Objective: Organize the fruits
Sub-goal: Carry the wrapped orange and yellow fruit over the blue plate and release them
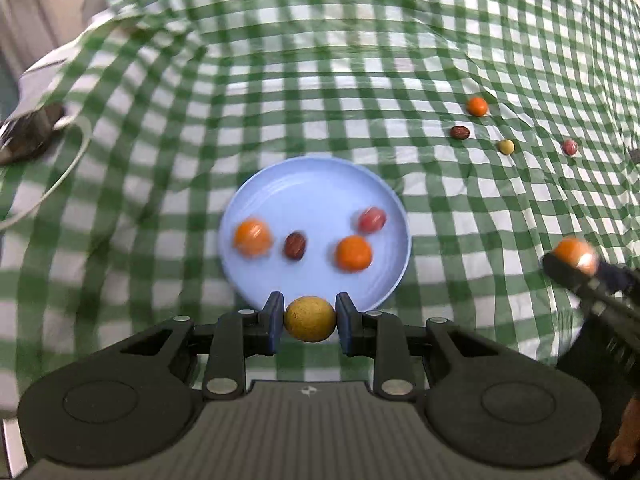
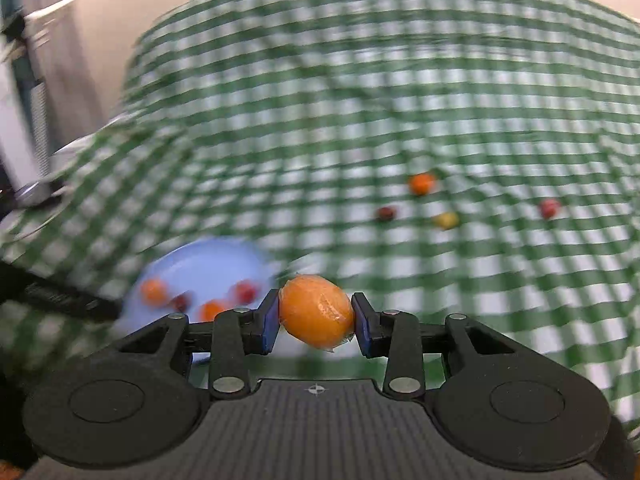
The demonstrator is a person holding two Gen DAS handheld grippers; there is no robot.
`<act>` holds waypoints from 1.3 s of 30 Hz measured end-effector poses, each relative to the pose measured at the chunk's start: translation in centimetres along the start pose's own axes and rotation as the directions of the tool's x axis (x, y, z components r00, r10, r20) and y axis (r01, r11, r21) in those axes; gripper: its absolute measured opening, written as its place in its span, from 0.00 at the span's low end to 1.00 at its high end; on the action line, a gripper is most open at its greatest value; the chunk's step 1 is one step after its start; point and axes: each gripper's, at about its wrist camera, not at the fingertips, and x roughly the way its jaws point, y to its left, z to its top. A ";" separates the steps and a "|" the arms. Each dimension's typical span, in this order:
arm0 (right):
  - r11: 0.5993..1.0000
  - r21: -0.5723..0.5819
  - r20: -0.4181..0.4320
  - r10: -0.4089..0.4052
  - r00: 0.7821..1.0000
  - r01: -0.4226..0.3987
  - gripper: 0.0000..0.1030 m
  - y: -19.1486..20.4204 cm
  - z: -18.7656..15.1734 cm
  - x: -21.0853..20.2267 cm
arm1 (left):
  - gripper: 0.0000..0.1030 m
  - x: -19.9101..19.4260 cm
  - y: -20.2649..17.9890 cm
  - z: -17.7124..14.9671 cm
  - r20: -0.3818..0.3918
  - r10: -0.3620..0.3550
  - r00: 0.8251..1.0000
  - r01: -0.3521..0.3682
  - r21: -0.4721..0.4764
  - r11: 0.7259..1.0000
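Observation:
My left gripper (image 1: pixel 310 318) is shut on a yellow-brown round fruit (image 1: pixel 310 320) at the near rim of a light blue plate (image 1: pixel 316 184). The plate holds two orange fruits (image 1: pixel 253 237) (image 1: pixel 353 253), a dark red fruit (image 1: pixel 295 245) and a pink-red fruit (image 1: pixel 371 219). My right gripper (image 2: pixel 316 316) is shut on an orange fruit (image 2: pixel 316 311), to the right of the plate (image 2: pixel 200 268); it also shows at the right edge of the left wrist view (image 1: pixel 573 256). The right wrist view is blurred.
Loose on the green checked cloth (image 1: pixel 320 80) lie an orange fruit (image 1: pixel 477 106), a dark red one (image 1: pixel 460 132), a small yellow one (image 1: pixel 506 146) and a pink-red one (image 1: pixel 570 147). A white cable (image 1: pixel 60 180) and a dark object (image 1: pixel 30 132) lie far left.

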 end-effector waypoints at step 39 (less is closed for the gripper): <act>0.973 -0.223 -0.038 0.049 0.998 -0.056 0.38 8.1 -0.5 -2.5 | 0.30 -2.7 6.5 -3.6 0.088 -0.045 0.995 0.058 -0.159 0.986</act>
